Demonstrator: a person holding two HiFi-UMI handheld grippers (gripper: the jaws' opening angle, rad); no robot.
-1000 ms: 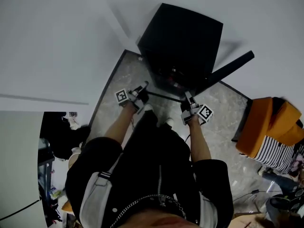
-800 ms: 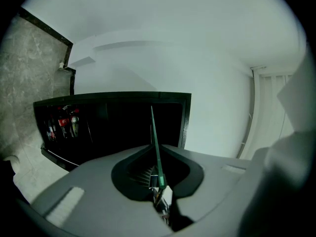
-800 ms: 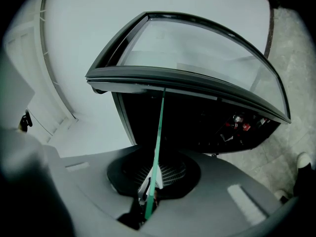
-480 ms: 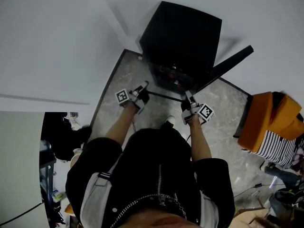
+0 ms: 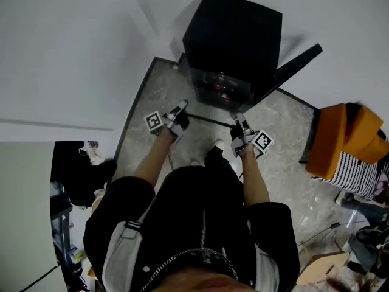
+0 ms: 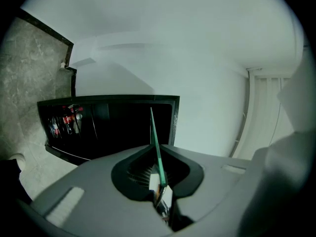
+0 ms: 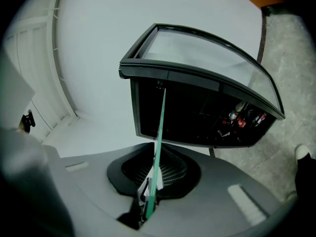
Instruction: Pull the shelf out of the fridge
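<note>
A black mini fridge (image 5: 234, 35) stands on the floor against the white wall, its door (image 5: 292, 72) swung open to the right. Between my two grippers I hold a thin glass shelf (image 5: 209, 120) level in front of the fridge's opening. My left gripper (image 5: 180, 113) is shut on its left edge, my right gripper (image 5: 239, 124) on its right edge. In the left gripper view the shelf's green edge (image 6: 155, 142) runs out from the closed left gripper (image 6: 162, 194) toward the fridge (image 6: 108, 127). The right gripper view shows the same green edge (image 7: 159, 132) pinched in the right gripper (image 7: 148, 196).
Red cans and bottles (image 5: 222, 85) stand inside the fridge. An orange seat (image 5: 343, 145) with a striped cloth (image 5: 358, 187) sits at the right. The person's shoe (image 5: 217, 146) is on the marble floor (image 5: 158, 96) just behind the shelf. The glass door (image 7: 207, 53) hangs beside the right gripper's path.
Both grippers have drawn back from the fridge with the shelf held between them. The gap between the shelf's front edge and the fridge's opening has grown.
</note>
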